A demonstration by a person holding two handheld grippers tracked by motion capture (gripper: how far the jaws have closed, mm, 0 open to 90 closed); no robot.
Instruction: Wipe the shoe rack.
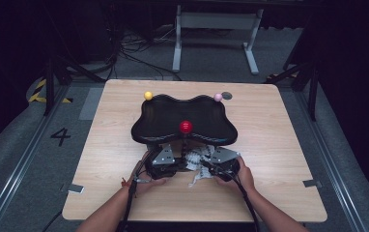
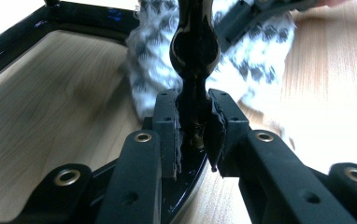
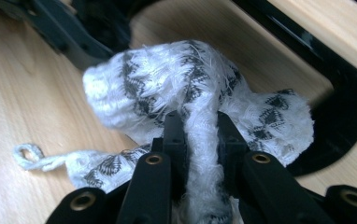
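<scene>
While one black tray-like stand (image 1: pixel 173 118) with a wavy outline sits in the middle of the wooden table (image 1: pixel 279 159), two hand-held grippers work at its near edge. Its top carries three small balls: one yellow ball (image 1: pixel 148 95) at the far left corner, one pink ball (image 1: pixel 218 97) at the far right corner, and one red ball (image 1: pixel 186 126) near the front, capping a black turned leg (image 2: pixel 194 51). One left gripper (image 1: pixel 162 162) has its jaws pressed onto that leg (the left gripper view shows both pads hard against the narrow part below the bulge), and the glossy black frame runs away on the table behind it. One right gripper (image 1: pixel 221 162) pinches a single white cloth with a grey pattern (image 3: pixel 186 93); in the right gripper view a ridge of the fabric is squeezed between the two pads, with the rest bunched up in front of them. One small loop (image 3: pixel 26 153) at the cloth's frayed edge lies flat on the wood. From above, the cloth lies between the two grippers, just in front of the stand's near edge and touching the leg. Two bare forearms come in from the bottom, one hand on each gripper.
</scene>
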